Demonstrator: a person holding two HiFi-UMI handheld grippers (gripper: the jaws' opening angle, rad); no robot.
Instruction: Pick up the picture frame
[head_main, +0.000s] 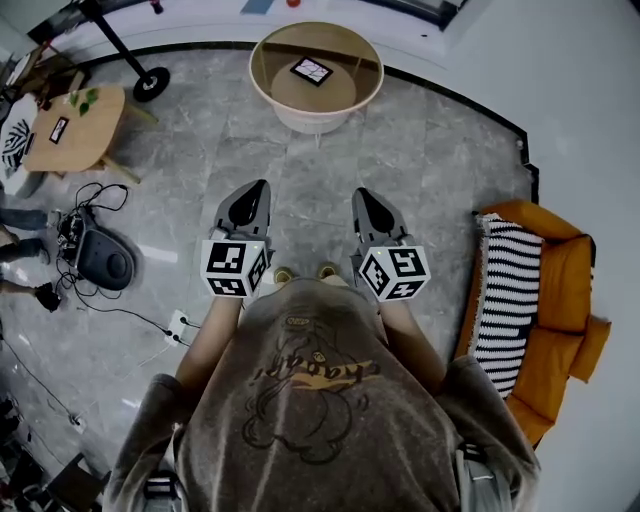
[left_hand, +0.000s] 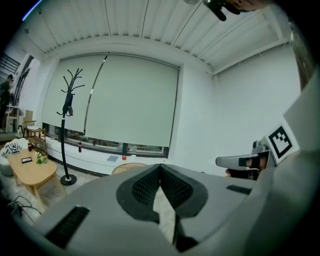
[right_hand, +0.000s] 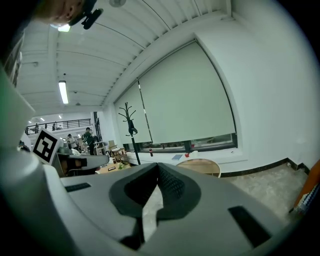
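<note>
Two grippers, the left gripper (head_main: 256, 192) and the right gripper (head_main: 364, 198), are held side by side over the grey stone floor (head_main: 200, 160). Each has its jaws fully together with nothing between them. The picture frame (head_main: 311, 70) lies flat on the round table (head_main: 268, 92) ahead, well apart from both.

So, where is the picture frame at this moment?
In the head view, the picture frame lies on the round wooden table at top centre, right of the coat stand base and straight ahead of the person.
</note>
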